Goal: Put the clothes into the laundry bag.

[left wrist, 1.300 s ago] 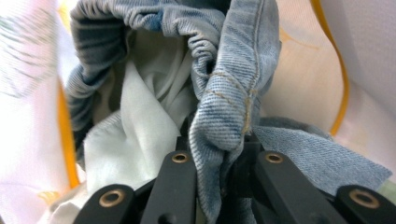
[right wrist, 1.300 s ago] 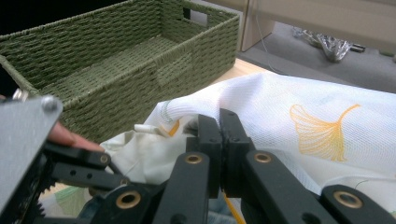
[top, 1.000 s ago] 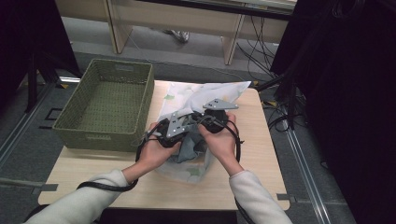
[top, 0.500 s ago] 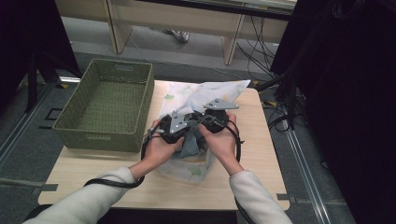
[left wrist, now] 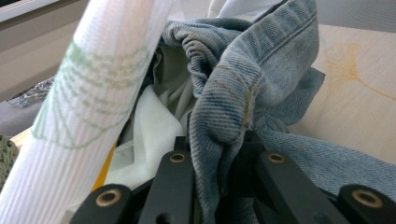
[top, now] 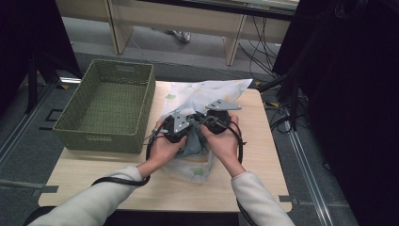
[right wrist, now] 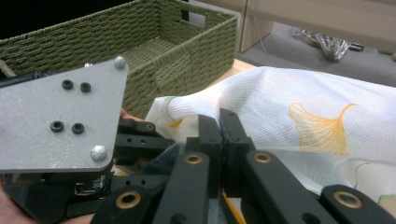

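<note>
At the middle of the high view, a piece of blue denim [top: 192, 143] lies bunched on a white cloth printed with leaves [top: 207, 92], which is spread over the wooden desk [top: 263, 160] from its far edge down to just below the hands. The left gripper [top: 182, 128] sits just left of centre, and in its own view its jaws are closed on a fold of the denim, with only the cloth's thickness between them. The right gripper [top: 212, 121] is just beside it, touching or nearly so; in the right gripper view its jaws [right wrist: 219, 135] stand pressed together, and whether a bit of cloth is caught between them I cannot tell. Toward the left of the high view, a green woven basket [top: 75, 136] stands on the desk beside the white cloth.
</note>
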The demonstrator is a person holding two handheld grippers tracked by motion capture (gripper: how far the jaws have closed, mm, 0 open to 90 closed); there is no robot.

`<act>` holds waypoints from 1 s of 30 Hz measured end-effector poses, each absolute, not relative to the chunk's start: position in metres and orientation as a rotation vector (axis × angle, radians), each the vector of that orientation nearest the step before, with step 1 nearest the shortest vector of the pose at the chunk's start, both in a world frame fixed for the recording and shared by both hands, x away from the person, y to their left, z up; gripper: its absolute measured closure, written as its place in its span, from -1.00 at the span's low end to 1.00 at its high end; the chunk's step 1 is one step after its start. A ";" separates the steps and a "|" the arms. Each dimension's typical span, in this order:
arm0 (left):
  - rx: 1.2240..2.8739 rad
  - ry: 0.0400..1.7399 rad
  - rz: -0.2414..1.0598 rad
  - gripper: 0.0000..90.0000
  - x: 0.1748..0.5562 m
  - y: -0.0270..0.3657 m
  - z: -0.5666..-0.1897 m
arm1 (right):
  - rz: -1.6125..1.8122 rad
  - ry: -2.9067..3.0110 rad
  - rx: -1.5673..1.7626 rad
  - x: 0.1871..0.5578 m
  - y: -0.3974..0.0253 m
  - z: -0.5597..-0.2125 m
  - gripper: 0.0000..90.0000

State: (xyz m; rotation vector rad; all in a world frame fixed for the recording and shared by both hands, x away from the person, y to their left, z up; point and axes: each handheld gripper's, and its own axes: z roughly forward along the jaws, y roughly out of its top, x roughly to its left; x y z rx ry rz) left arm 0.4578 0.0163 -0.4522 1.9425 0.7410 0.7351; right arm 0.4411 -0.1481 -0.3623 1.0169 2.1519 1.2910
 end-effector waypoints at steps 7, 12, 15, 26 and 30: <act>1.997 0.714 0.659 0.53 0.457 0.015 -0.459 | 1.288 2.146 1.032 0.443 -0.151 -0.364 1.00; 2.050 0.610 0.610 -0.07 0.453 0.019 -0.451 | 1.288 2.147 1.031 0.443 -0.151 -0.364 1.00; 2.056 0.563 0.627 -0.31 0.445 0.027 -0.439 | 1.290 2.144 1.047 0.443 -0.151 -0.364 1.00; 2.148 0.477 0.579 -0.37 0.407 0.053 -0.443 | 1.283 2.145 1.036 0.443 -0.151 -0.364 1.00; 2.203 0.467 0.518 -0.37 0.404 0.046 -0.462 | 1.283 2.147 1.038 0.443 -0.151 -0.364 1.00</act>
